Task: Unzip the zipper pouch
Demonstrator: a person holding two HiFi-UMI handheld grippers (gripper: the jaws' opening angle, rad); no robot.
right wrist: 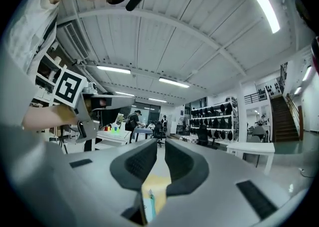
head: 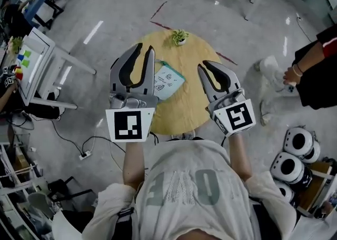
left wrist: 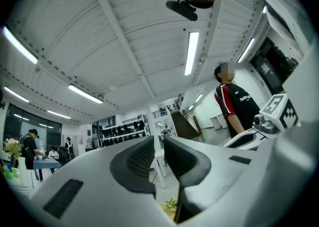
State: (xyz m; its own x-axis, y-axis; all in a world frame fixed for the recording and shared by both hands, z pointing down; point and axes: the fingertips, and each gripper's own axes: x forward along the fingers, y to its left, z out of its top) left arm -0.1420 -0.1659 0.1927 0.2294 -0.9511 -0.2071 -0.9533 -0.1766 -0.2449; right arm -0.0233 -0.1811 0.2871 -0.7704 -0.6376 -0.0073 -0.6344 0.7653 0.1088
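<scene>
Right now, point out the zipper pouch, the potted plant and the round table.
zipper pouch [head: 169, 82], head view, middle of its printed face.
potted plant [head: 180, 36], head view, its green leaves.
round table [head: 184, 110], head view, bare wood near the front edge.

The round table [head: 192, 105] is pale matt wood, the floor [head: 105, 28] glossy grey, the zipper pouch [head: 167, 81] smooth and faintly shiny, and the left gripper [head: 146, 48] and right gripper [head: 205, 65] matt grey plastic with ribbed black pads [right wrist: 141, 164].

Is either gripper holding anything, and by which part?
Nothing. The left gripper and right gripper are empty; the white printed zipper pouch lies on the round wooden table.
</scene>
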